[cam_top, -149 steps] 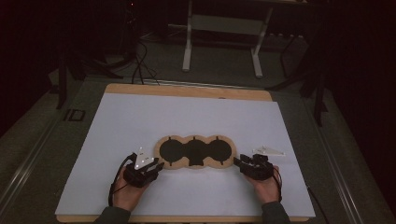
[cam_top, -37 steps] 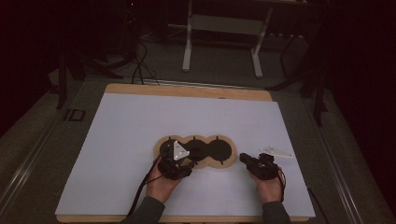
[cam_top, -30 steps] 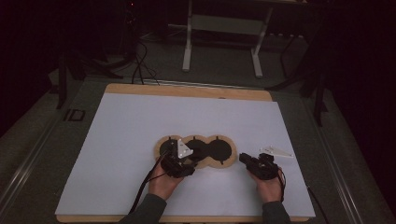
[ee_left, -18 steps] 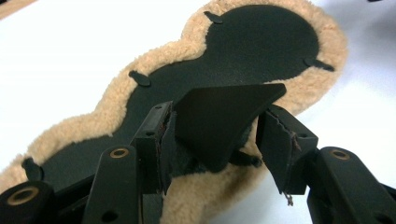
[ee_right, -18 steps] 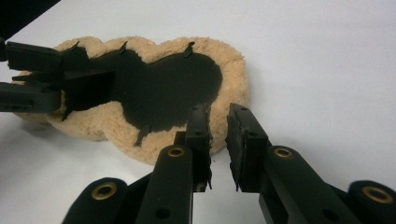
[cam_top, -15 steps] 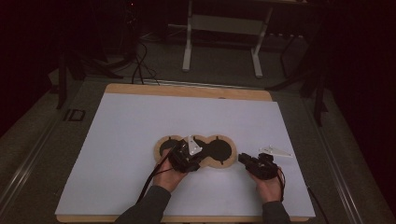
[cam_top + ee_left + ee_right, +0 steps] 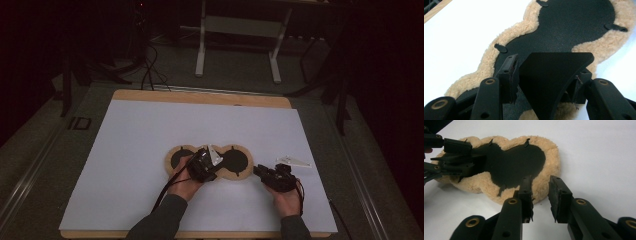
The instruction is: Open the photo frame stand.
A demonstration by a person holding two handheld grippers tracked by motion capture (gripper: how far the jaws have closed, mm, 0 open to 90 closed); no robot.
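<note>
High view: a white sheet [image 7: 150, 150] covers the wooden table [image 7: 200, 96]. Near its front edge lies a three-lobed fleece pad [image 7: 172, 151] with a tan border and a black centre. The left gripper [image 7: 204, 165] sits over the pad's middle lobe, with the person's left hand [image 7: 186, 184] behind it. The right gripper [image 7: 270, 176] lies on the sheet just beside the pad's right end, with the right hand [image 7: 287, 197] behind it. A small pale piece [image 7: 294, 161] rests on the sheet just beyond the right gripper.

Left gripper view: the two jaws stand moderately apart and have just been closing slightly. Between them is a flat black plate [image 7: 554, 75] with a rounded corner. Whether the pads press on this plate cannot be told. Below and beyond it lies the black centre of the pad, bordered by tan fleece [image 7: 509, 35].

Right gripper view: the jaws stand apart with bare white sheet between them and have just been opening. The tips point at the near edge of the pad's end lobe, close to the fleece. The left gripper shows farther off, over the pad's far side.
</note>
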